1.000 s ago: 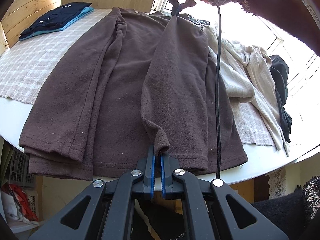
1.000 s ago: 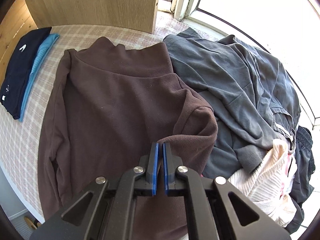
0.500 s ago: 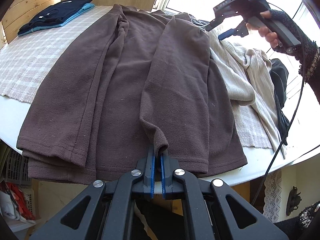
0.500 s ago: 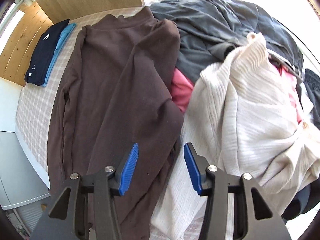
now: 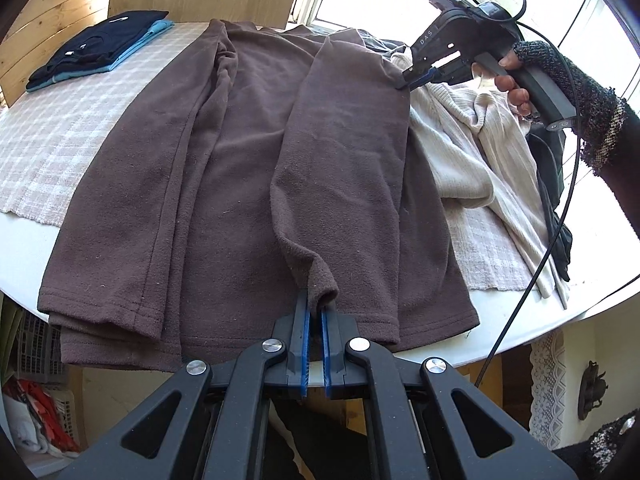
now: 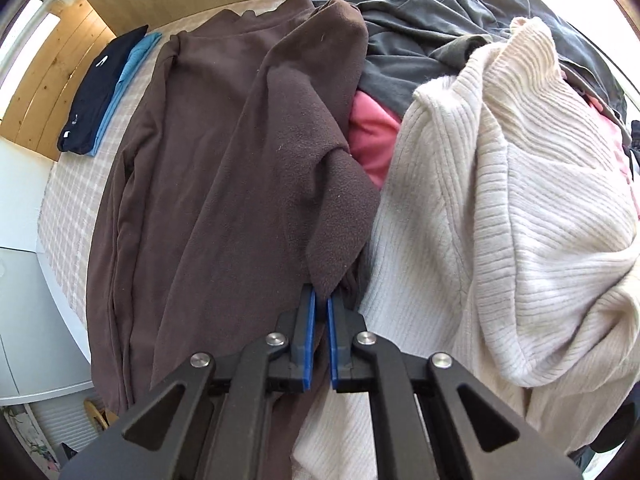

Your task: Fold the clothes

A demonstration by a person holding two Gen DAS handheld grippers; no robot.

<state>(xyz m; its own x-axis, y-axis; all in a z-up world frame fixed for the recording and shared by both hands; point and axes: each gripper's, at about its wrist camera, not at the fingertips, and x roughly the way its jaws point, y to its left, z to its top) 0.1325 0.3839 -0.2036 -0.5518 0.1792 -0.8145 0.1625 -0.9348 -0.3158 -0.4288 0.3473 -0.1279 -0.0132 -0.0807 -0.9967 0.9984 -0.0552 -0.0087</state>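
A brown fleece sweater (image 5: 248, 168) lies flat on the checked cloth, both sleeves folded inward over its body. My left gripper (image 5: 314, 312) is shut on the cuff of the right sleeve (image 5: 320, 280) at the hem edge. In the right wrist view the same brown sweater (image 6: 208, 184) fills the left half, and my right gripper (image 6: 321, 308) is shut on a fold of its side edge. From the left wrist view my right gripper (image 5: 412, 76) pinches the sweater's right edge near the shoulder, held by a hand in a knit sleeve.
A cream ribbed sweater (image 6: 520, 220) lies right of the brown one, over a pink garment (image 6: 372, 136) and a dark grey garment (image 6: 440, 12). Folded navy and blue clothes (image 5: 100, 48) sit far left. The round white table's edge (image 5: 520, 332) runs near me.
My right gripper let go at the shoulder, opened while it swung back over the pile, then shut on the sweater's right side edge. My left gripper kept its hold on the cuff.
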